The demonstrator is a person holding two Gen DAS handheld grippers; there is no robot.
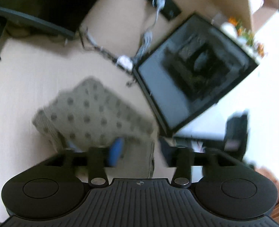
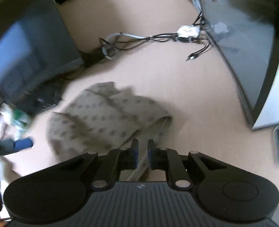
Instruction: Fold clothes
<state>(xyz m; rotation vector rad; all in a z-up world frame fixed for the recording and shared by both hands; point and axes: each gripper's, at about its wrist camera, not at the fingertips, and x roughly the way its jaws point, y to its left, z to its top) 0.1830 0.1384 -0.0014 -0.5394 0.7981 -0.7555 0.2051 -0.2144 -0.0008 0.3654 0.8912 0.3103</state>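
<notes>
Cloth (image 2: 105, 119) dotted, lies crumpled on our bench (image 2: 186, 98) just ahead of both claws | left claw (image 1: 139, 151) wide, empty | right claw (image 2: 142, 151) narrow, cloth edge between its fingers | cables (image 2: 148, 37) beyond, monitors (image 2: 249, 43) flanking.

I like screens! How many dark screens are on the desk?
2. In the right wrist view, one monitor stands left of the spotted cloth, another monitor on the right. Others may be hidden.
</notes>
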